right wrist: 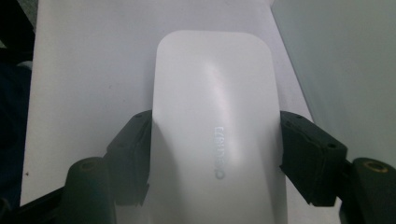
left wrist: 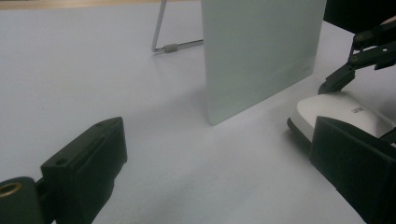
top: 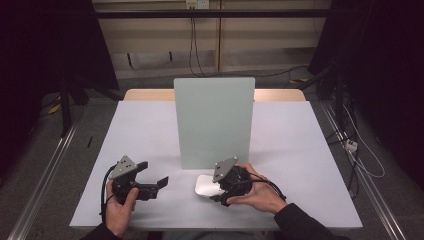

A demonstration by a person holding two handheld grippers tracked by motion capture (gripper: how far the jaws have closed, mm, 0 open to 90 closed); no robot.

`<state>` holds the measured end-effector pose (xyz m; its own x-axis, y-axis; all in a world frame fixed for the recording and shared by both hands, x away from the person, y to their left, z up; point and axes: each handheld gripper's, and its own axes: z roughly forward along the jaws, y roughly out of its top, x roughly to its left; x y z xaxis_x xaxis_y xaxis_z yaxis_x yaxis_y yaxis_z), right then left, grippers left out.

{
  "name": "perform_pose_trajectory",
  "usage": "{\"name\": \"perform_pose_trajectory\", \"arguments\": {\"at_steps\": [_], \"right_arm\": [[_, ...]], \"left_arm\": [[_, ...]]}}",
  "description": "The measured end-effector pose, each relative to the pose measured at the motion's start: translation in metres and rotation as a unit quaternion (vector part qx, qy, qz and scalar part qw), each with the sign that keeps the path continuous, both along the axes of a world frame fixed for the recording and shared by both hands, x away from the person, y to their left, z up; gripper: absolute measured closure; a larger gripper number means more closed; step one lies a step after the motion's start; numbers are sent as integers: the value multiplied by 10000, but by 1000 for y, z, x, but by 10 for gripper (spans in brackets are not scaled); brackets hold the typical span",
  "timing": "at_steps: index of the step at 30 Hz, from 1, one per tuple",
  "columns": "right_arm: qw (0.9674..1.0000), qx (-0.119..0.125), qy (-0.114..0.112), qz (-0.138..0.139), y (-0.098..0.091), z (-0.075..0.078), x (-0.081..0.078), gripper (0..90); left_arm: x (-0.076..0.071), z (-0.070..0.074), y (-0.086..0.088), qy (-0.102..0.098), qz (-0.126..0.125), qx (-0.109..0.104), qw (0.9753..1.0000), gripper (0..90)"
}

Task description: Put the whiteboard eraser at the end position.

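- The left gripper (top: 150, 181) sat at the near left of the white table (top: 145, 130), held in the person's left hand (top: 120, 207), its jaws spread wide with nothing between them.
- Just to its right, the right gripper (top: 220, 192), held in the right hand (top: 260, 192), had its jaws on either side of a white mouse (top: 204, 185) lying flat on the table, touching its flanks.
- Just beyond the mouse, an upright pale grey-green panel (top: 214, 120) stood at mid-table, propped from behind by a wire stand (left wrist: 161, 32).
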<state>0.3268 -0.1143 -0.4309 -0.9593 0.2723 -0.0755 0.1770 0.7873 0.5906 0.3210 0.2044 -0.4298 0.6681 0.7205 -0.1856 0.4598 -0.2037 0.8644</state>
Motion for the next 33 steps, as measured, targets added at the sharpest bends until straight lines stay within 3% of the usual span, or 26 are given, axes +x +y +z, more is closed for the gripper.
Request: {"name": "perform_pose_trajectory", "arguments": {"at_steps": [8, 28, 33], "right_arm": [[10000, -84, -33, -17, 1, -5, 2, 310], [9991, 329, 186, -206, -5, -10, 7, 301], [9980, 493, 226, -320, -7, -9, 8, 220]], "left_arm": [[0, 0, 0, 1, -8, 17, 10000, 42], [2, -2, -1, 35, 15, 34, 10000, 42], [1, -2, 0, 38, 25, 20, 10000, 42]]}}
